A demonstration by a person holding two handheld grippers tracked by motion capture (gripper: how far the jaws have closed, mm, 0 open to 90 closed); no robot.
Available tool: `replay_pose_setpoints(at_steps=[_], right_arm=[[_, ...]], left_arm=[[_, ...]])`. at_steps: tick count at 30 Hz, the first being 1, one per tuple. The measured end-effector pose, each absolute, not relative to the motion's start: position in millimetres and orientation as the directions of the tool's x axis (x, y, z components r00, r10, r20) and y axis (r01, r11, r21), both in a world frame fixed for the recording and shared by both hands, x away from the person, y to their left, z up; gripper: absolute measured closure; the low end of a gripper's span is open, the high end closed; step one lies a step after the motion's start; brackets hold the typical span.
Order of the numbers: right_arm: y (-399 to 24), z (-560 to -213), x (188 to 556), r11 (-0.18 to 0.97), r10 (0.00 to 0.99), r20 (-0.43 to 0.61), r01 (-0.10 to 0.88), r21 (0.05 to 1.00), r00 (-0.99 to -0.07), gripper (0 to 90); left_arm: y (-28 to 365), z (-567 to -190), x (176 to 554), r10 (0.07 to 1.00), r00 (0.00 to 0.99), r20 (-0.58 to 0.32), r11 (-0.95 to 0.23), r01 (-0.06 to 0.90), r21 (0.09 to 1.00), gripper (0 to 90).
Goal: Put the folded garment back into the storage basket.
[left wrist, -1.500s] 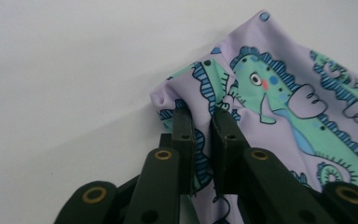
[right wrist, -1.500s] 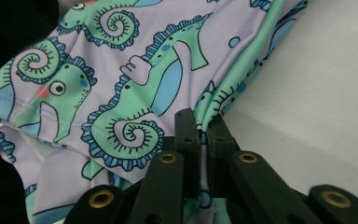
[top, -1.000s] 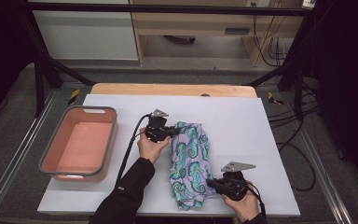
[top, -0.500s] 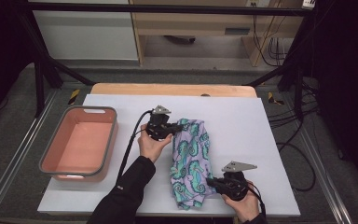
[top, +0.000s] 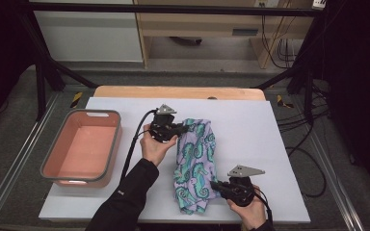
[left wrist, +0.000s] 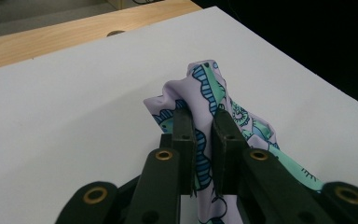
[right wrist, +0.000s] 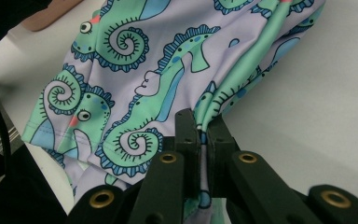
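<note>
My table [top: 270, 144] has a white top with a strip of pale wood along its far edge. A pink tub [top: 82, 149] with a grey rim sits on its left part. The seahorse-print cloth [top: 195, 163] lies lengthwise near the middle, reaching almost to the near edge.

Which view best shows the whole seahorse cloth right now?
The high view: the seahorse cloth lies full length on the white table. The left gripper view gives just its lifted, pinched corner, and the right gripper view its near edge and pattern close up.
</note>
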State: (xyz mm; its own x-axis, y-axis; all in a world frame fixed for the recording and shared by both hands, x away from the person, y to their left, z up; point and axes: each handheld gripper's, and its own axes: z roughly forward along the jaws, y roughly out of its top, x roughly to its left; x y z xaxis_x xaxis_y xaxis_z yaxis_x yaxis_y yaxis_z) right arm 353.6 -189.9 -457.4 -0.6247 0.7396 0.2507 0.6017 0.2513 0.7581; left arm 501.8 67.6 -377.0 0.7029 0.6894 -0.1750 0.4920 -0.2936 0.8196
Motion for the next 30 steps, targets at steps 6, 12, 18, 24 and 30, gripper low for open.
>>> replay_pose_setpoints(at_steps=[6, 12, 18, 24, 30], right_arm=[[-187, -453, 353, 0.248, 0.734, 0.246, 0.586, 0.771, -0.633, 86.9], [-185, -445, 352, 0.234, 0.732, 0.243, 0.569, 0.788, -0.637, 86.9], [-184, -440, 352, 0.232, 0.729, 0.234, 0.553, 0.8, -0.644, 86.9], [-180, -433, 356, 0.235, 0.724, 0.22, 0.535, 0.811, -0.653, 86.9], [-175, -425, 358, 0.229, 0.716, 0.216, 0.516, 0.825, -0.664, 86.9]], left_arm=[[70, -365, 498, 0.686, 0.708, -0.169, -0.295, 0.482, 0.825, 81.1], [72, -353, 495, 0.683, 0.712, -0.159, -0.295, 0.469, 0.832, 81.1], [74, -343, 493, 0.678, 0.719, -0.152, -0.296, 0.457, 0.839, 81.1], [79, -328, 489, 0.675, 0.724, -0.142, -0.293, 0.44, 0.849, 81.1], [85, -313, 484, 0.679, 0.724, -0.12, -0.297, 0.421, 0.857, 81.2]])
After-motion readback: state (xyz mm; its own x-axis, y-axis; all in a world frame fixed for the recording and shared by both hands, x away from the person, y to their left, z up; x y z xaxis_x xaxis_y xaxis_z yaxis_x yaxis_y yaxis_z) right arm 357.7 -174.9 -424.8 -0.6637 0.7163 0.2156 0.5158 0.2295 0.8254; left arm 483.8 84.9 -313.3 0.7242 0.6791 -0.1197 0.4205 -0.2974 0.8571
